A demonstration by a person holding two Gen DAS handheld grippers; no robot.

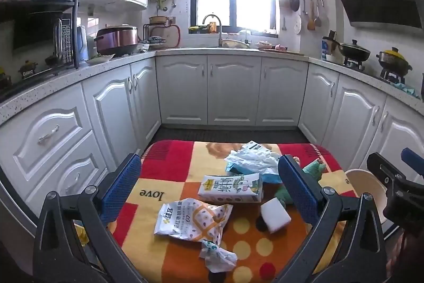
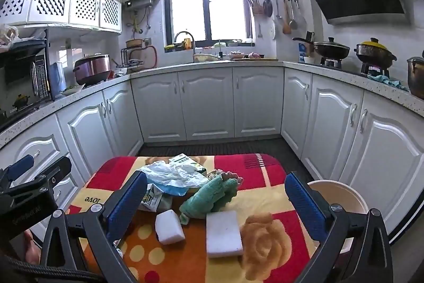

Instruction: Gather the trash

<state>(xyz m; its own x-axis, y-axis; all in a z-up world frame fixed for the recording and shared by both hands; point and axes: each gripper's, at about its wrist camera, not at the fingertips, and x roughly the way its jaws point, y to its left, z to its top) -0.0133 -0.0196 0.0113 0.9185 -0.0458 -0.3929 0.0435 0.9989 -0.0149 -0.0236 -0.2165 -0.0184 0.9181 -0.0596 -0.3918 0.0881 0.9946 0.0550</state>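
Trash lies on a small table covered by a red, yellow and orange blanket. In the left wrist view I see a crumpled snack bag, a small crumpled wrapper, a drink carton lying flat, a white sponge block and crumpled white plastic. My left gripper hangs open above them, holding nothing. The right wrist view shows a green cloth, two white sponge blocks and the plastic. My right gripper is open and holds nothing.
A beige bin stands on the floor at the table's right side. White kitchen cabinets and counters close in on the left, back and right. Dark floor lies beyond the table. The other gripper shows at the right edge.
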